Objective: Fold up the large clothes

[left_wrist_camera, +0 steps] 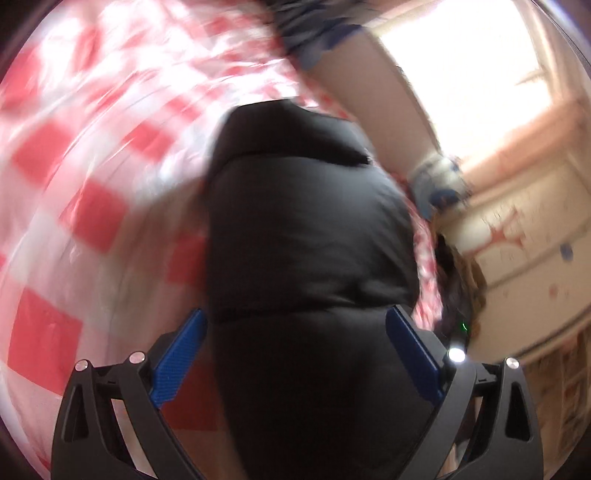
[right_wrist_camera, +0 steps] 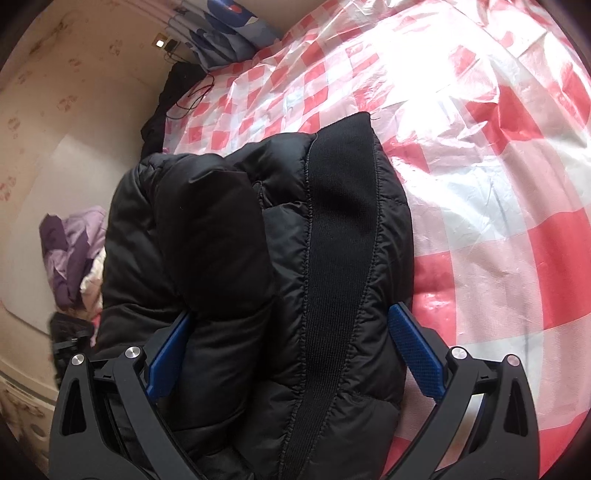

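Observation:
A black puffer jacket (right_wrist_camera: 288,240) lies bunched on the red-and-white checked plastic cover (right_wrist_camera: 498,184) of a bed. My right gripper (right_wrist_camera: 291,354) has its blue fingers (right_wrist_camera: 413,354) wide apart with a thick fold of the jacket, including its ribbed black hem band, between them. In the left wrist view the jacket (left_wrist_camera: 306,229) fills the middle and my left gripper (left_wrist_camera: 295,354) straddles a bulky part of it, its fingers (left_wrist_camera: 181,358) far apart against the fabric. That view is motion-blurred. The person's gloved right hand (left_wrist_camera: 439,184) shows beyond the jacket.
A purple and white bundle of cloth (right_wrist_camera: 74,251) lies at the left by the wall. Blue patterned bedding (right_wrist_camera: 229,26) and a dark garment with a cable (right_wrist_camera: 173,96) sit at the bed's far end. A bright window (left_wrist_camera: 461,74) and patterned wall are at right.

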